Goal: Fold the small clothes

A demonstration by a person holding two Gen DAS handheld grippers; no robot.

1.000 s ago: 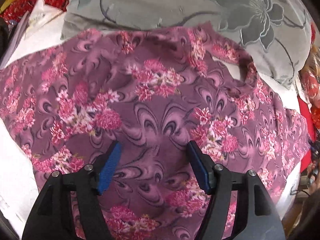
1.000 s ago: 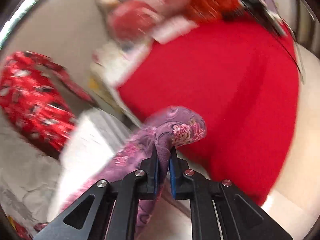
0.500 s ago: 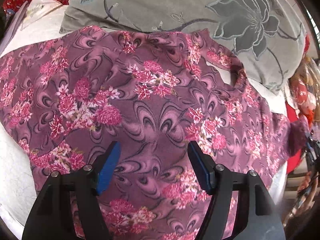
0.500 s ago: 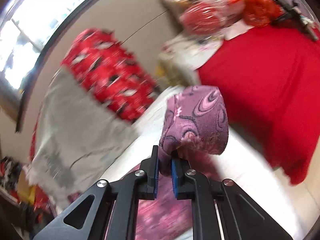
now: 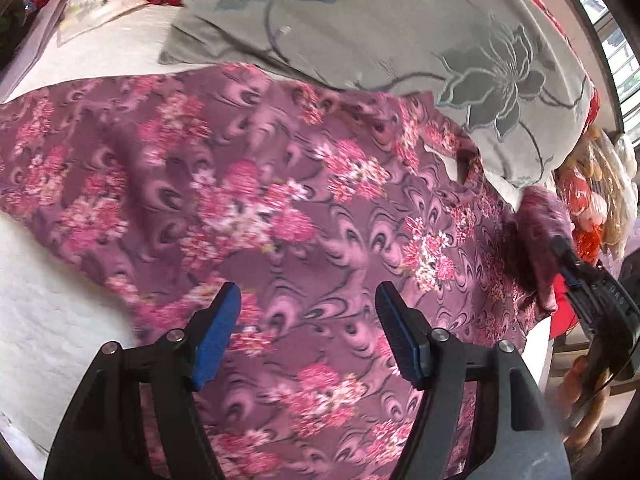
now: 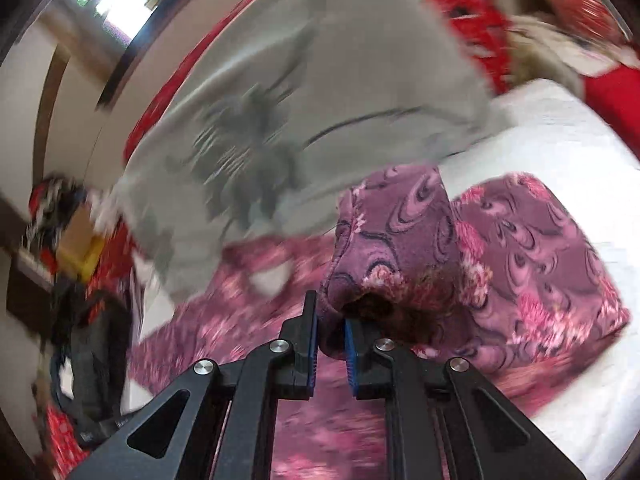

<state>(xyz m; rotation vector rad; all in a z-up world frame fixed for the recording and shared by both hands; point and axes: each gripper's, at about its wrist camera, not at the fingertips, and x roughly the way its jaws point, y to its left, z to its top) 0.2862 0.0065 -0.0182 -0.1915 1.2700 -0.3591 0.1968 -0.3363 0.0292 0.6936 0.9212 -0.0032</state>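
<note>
Moved since earlier frames: right gripper [image 6: 331, 344], carried from beside the red cover across to above the bed, corner of purple flowered garment [image 5: 280, 208] swung along with it; now also in sight at the right edge of the left view. Fingers close together, clamped on a bunched fold of that cloth, having eased slightly wider. Left gripper [image 5: 308, 332]: fingers wide apart, nothing between them, hovering over the garment's middle. Garment: spread flat on white bedsheet [image 5: 52, 320], far edge touching grey flowered pillow [image 5: 460, 40]. Step in hand, judged: first fold, side drawn over centre. Next move calls for laying the held corner down square and flat, then release.
</note>
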